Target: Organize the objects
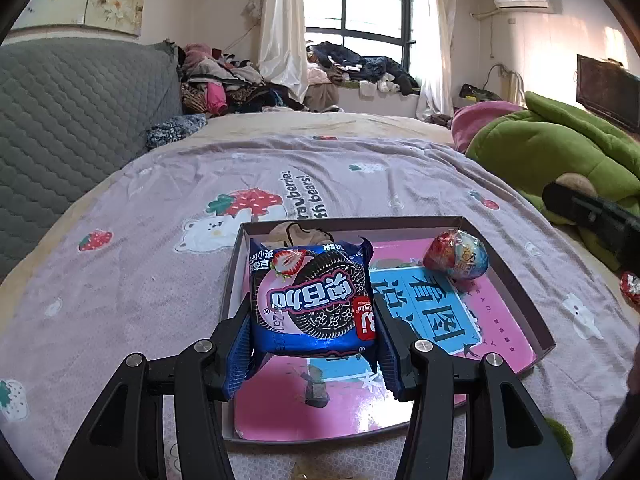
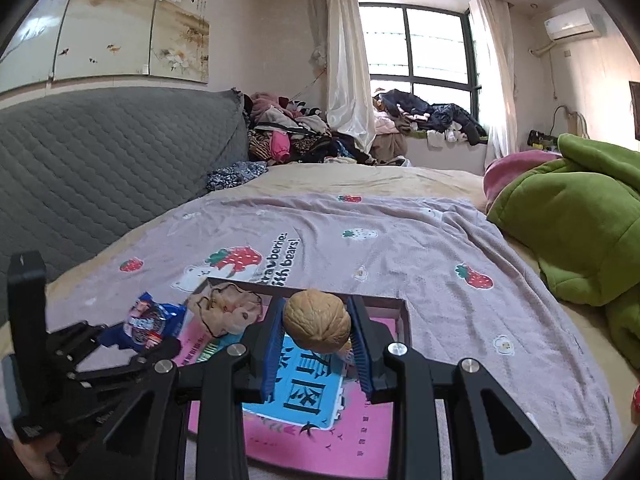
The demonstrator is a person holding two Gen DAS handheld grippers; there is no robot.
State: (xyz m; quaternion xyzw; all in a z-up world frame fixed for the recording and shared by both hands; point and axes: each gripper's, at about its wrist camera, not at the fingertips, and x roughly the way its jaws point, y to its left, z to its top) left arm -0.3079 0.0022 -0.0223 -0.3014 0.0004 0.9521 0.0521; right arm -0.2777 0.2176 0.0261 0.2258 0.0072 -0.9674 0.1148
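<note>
My left gripper point(image 1: 314, 320) is shut on a blue cookie packet point(image 1: 316, 300), which hangs over the left part of a shallow box tray point(image 1: 360, 225) with a pink and blue printed floor. A foil-wrapped egg point(image 1: 458, 255) lies in the tray's far right corner. A crumpled beige wrapper point(image 1: 300, 233) lies in its far left corner. My right gripper point(image 2: 318, 312) is shut on a walnut point(image 2: 316, 326) above the same tray point(image 2: 403, 320). In the right wrist view the left gripper point(image 2: 120, 340) with its packet point(image 2: 154, 320) is at the left.
The tray rests on a lilac strawberry-print blanket point(image 1: 360, 176) on a bed. A green quilt point(image 1: 560, 152) is heaped at the right and a grey padded headboard point(image 1: 72, 120) stands at the left. A red foil object point(image 1: 631, 288) shows at the right edge. Clothes are piled by the window.
</note>
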